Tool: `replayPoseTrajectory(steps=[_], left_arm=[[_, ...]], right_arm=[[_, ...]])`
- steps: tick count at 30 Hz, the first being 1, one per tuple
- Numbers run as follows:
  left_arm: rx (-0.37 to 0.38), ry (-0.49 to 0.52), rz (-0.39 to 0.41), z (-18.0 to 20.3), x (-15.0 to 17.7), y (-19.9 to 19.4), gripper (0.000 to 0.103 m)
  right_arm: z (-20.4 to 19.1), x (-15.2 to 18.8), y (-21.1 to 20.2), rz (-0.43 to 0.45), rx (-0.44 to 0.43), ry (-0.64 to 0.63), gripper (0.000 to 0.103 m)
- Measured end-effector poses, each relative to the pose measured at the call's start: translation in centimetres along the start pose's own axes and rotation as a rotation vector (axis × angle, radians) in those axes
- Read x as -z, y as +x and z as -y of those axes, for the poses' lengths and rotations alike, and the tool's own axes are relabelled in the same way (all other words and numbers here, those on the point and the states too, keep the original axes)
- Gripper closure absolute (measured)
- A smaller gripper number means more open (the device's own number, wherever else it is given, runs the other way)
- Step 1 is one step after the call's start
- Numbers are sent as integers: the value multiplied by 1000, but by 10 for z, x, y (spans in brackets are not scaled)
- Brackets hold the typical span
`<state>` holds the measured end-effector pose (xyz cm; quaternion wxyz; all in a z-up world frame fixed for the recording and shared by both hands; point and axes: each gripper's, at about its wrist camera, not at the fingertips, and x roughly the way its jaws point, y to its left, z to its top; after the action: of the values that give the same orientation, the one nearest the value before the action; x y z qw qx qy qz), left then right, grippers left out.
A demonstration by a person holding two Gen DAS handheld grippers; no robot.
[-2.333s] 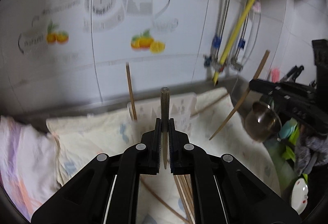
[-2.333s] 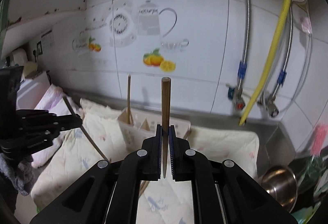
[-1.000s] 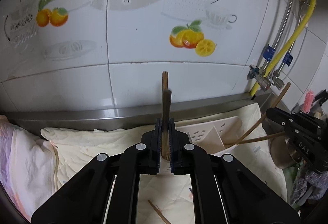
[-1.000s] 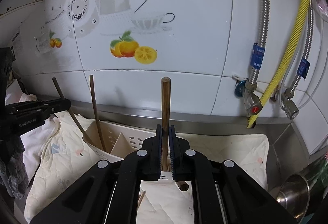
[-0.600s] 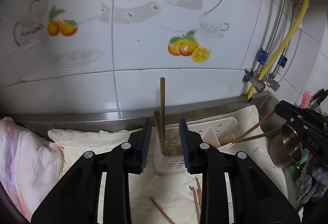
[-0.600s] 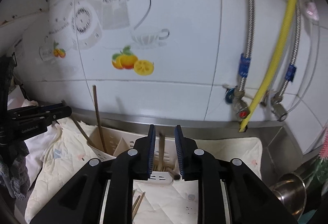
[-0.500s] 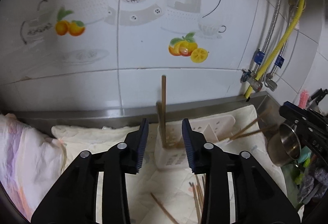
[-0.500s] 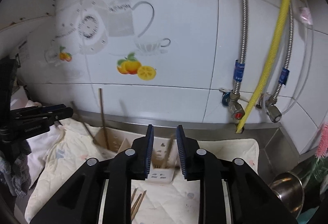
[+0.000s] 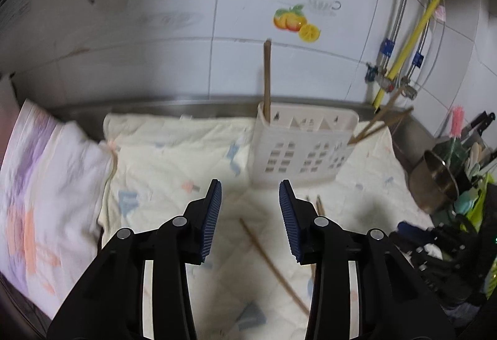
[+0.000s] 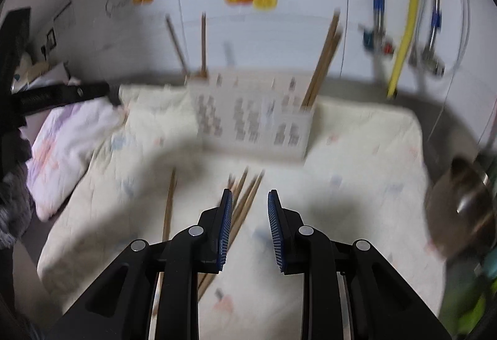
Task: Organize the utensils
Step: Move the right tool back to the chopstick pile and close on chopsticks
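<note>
Chopsticks: some stand in the white utensil holder point(image 9: 303, 150); loose chopsticks point(image 10: 245, 200) lie on the cloth in front of it.
Surface: cream quilted cloth point(image 9: 174, 159) on a steel counter.
Room: white tiled wall point(image 9: 186, 60) with fruit decals; yellow hose point(image 9: 413, 38) on the right.
Left gripper point(image 9: 250, 215): jaws opening, nothing between them.
Right gripper point(image 10: 247, 223): jaws apart, empty, above the loose chopsticks.

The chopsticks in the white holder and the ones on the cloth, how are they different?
The chopsticks in the white holder stand up or lean: one upright chopstick at its left end, two leaning chopsticks at its right. The loose chopsticks lie flat on the cream cloth, one long chopstick apart from the rest. All look like thin brown wood.
</note>
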<state>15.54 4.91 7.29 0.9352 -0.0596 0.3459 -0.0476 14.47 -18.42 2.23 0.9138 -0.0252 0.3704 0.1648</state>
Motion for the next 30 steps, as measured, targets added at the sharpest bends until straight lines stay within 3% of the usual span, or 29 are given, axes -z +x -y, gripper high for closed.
replayPoseTrajectory(steps=[7, 12, 17, 30], left_arm=[[1, -78, -31, -20, 48, -7, 64], [-20, -100, -34, -30, 73, -13, 64], [-45, -114, -37, -38, 88, -16, 64], [-50, -147, -59, -52, 104, -14, 64]], right_arm=[[-14, 64, 30, -119, -55, 72, 83], [-17, 88, 46, -162, -90, 156, 91], [-14, 91, 54, -158, -112, 245, 96], [-15, 89, 65, -165, -133, 357, 96]])
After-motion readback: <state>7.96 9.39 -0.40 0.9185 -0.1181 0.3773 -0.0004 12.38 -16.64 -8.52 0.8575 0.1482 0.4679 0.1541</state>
